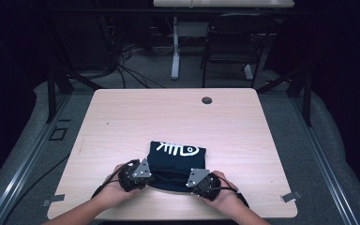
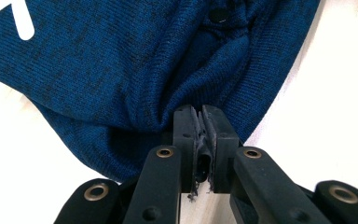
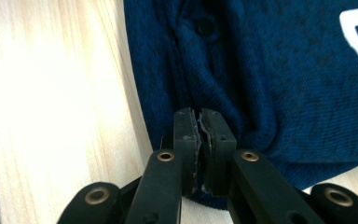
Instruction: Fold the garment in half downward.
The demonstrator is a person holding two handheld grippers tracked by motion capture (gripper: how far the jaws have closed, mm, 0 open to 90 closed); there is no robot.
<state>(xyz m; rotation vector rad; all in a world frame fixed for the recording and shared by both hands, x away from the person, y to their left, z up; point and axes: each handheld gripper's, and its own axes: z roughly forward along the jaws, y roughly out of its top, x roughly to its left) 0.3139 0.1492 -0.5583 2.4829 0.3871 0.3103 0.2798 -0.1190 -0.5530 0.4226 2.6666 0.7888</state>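
Observation:
A folded dark blue knit garment (image 1: pixel 177 159) with a white fish-skeleton print lies near the front middle of the wooden table (image 1: pixel 136 117). My left gripper (image 1: pixel 146 176) pinches its near left edge; the blue knit (image 2: pixel 135 70) bunches into the shut jaws of the left gripper (image 2: pixel 200 112). My right gripper (image 1: pixel 191 180) holds the near right edge, and the cloth (image 3: pixel 270 79) folds into the shut jaws of the right gripper (image 3: pixel 200 114). A dark button (image 2: pixel 218 15) shows on the placket, and again as the button (image 3: pixel 205 25) in the right gripper view.
Bare wood (image 1: pixel 168 112) stretches behind and to both sides of the garment. A round cable hole (image 1: pixel 207 100) sits near the table's far edge. Beyond the table stand a dark chair (image 1: pixel 234 42) and a white desk leg (image 1: pixel 175 47), with cables on the floor.

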